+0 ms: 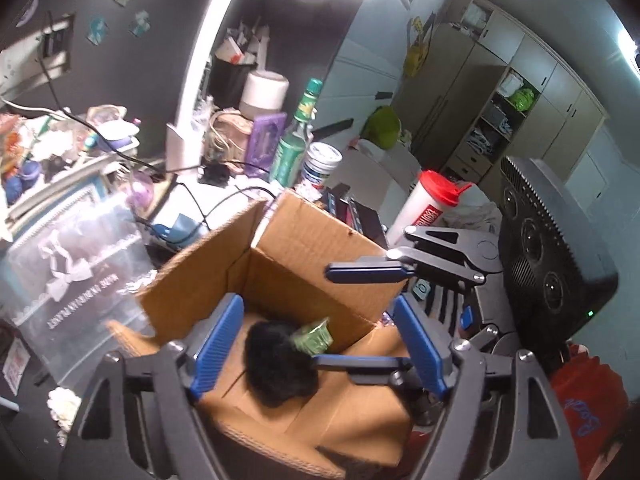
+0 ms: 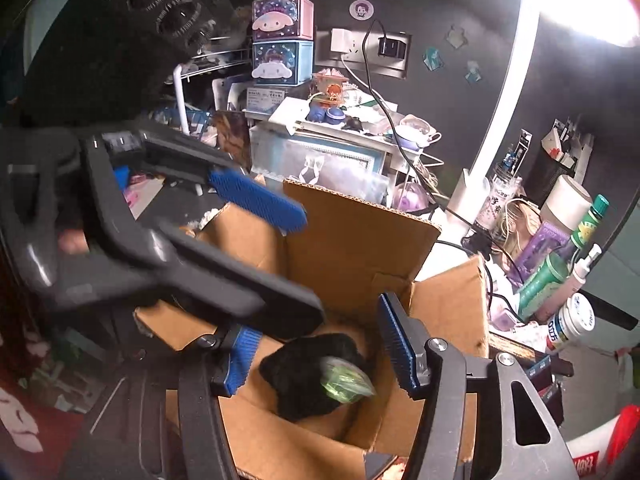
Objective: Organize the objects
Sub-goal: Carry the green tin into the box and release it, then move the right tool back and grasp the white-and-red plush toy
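Observation:
An open cardboard box (image 1: 304,256) (image 2: 360,232) stands on the cluttered desk. Inside it lie a black furry object (image 1: 276,364) (image 2: 308,376) and a small green packet (image 1: 314,338) (image 2: 346,378). My left gripper (image 1: 320,344) hovers open and empty over the box, blue pads either side of the furry object. My right gripper (image 2: 324,352) is also open and empty above the box opening. In the left wrist view the right gripper's fingers (image 1: 366,272) reach in from the right. In the right wrist view the left gripper's blue pad (image 2: 256,200) crosses from the left.
A green bottle (image 1: 298,136), a white jar (image 1: 322,164) and a red-lidded white shaker (image 1: 430,204) stand behind the box. A clear plastic case (image 1: 68,276) sits left of it. Cables, a black speaker (image 1: 548,256) and stacked storage boxes (image 2: 282,40) crowd the desk.

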`<action>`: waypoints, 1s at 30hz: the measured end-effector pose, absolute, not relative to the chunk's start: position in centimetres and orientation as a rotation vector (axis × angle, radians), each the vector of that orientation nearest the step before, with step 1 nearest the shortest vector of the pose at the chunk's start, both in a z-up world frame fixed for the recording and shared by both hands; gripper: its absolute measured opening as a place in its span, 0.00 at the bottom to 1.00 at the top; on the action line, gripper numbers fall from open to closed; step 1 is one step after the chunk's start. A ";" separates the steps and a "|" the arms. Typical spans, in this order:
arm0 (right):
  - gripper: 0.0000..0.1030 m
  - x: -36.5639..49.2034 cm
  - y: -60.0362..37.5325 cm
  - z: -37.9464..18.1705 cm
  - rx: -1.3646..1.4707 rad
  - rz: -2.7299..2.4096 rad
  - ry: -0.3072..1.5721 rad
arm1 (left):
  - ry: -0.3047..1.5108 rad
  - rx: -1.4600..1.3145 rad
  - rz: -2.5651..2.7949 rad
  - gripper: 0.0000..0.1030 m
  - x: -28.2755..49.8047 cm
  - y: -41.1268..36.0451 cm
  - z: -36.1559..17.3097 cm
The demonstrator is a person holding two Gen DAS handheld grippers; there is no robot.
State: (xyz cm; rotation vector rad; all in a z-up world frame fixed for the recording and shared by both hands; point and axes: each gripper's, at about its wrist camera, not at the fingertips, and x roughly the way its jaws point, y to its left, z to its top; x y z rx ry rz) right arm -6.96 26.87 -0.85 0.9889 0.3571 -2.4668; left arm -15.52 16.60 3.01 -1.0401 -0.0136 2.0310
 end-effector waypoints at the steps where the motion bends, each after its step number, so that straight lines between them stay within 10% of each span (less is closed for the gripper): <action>1: 0.55 -6.8 26.9 -0.7 0.987 -2.470 0.354 | -0.020 -1.037 2.041 0.73 -15.5 16.2 3.1; 30: 0.58 -1.5 10.1 -2.8 0.806 -2.165 0.246 | -0.132 -0.916 2.556 0.90 -5.7 -5.3 0.3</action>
